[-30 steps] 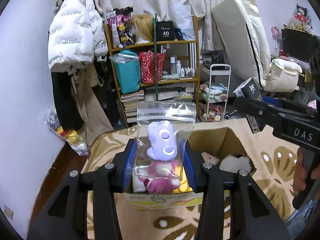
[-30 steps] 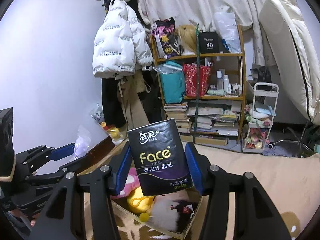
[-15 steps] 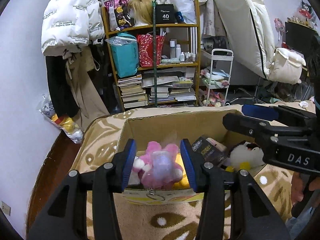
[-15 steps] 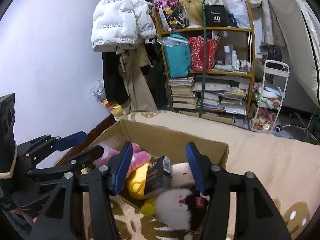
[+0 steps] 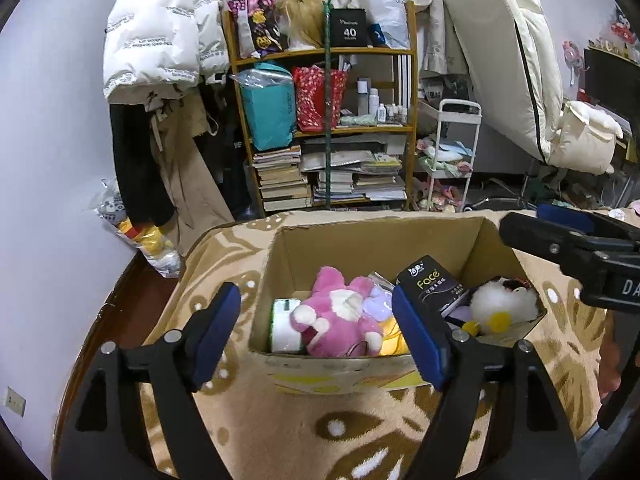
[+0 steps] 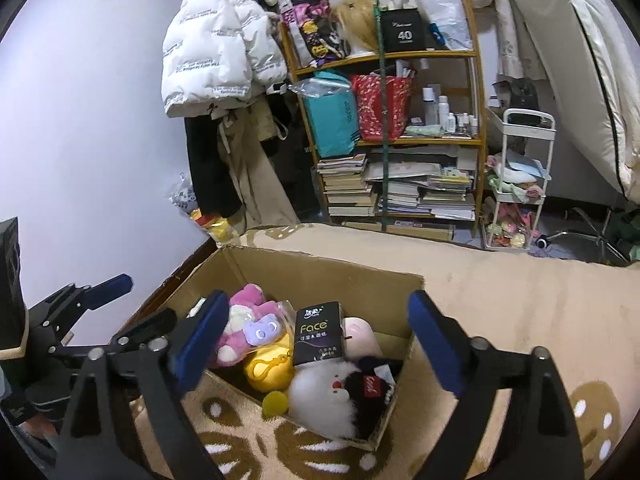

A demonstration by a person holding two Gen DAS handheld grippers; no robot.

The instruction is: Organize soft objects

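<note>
Seemingly nearly done — the tissue pack [image 6: 318,334], bagged purple toy [image 6: 262,330] and pink plush [image 5: 338,316] lie in the box [image 5: 340,368], while left tool [image 5: 318,338] and right tool [image 6: 316,346] hover spread and empty.

"Face" in yellow on black tissue pack [image 6: 318,336], inside box between right gripper [image 6: 314,342] fingers. "40" on black box [image 6: 405,32], top shelf, far beyond. "Cool" on red patch [image 6: 369,386], dark plush.
</note>
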